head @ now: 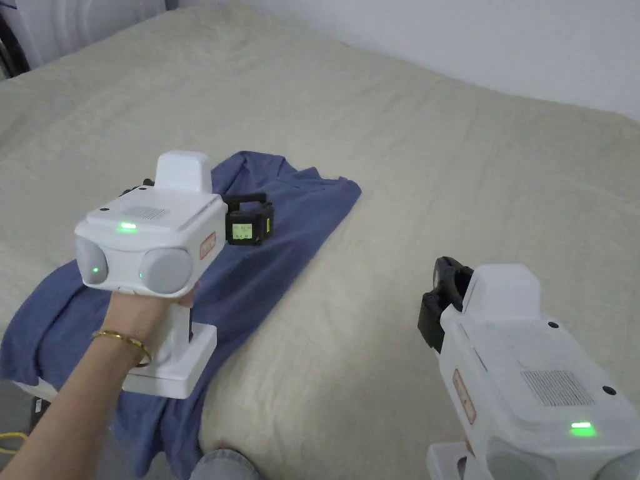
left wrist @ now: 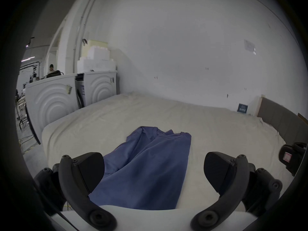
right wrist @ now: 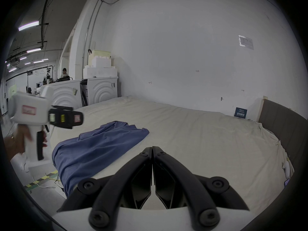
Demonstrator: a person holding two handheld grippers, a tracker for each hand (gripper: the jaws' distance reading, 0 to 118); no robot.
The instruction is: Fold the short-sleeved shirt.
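A blue short-sleeved shirt (head: 281, 250) lies bunched lengthwise on the beige bed (head: 450, 162), its near end hanging over the bed's front-left edge. My left gripper (left wrist: 154, 168) hovers above the shirt (left wrist: 146, 164) with its jaws wide open and nothing between them. In the right gripper view the same tool (right wrist: 66, 118) is held above the shirt's (right wrist: 100, 144) left part. My right gripper (right wrist: 152, 149) is shut and empty, over bare bedding to the right of the shirt. In the head view it (head: 445, 294) sits at the lower right.
Two white washing machines (left wrist: 53, 101) stand past the bed's far-left corner, with foam blocks (left wrist: 96, 59) stacked on top. A dark headboard (right wrist: 283, 126) borders the bed on the right and a white wall runs behind. Cables (right wrist: 46, 183) lie on the floor near the bed's corner.
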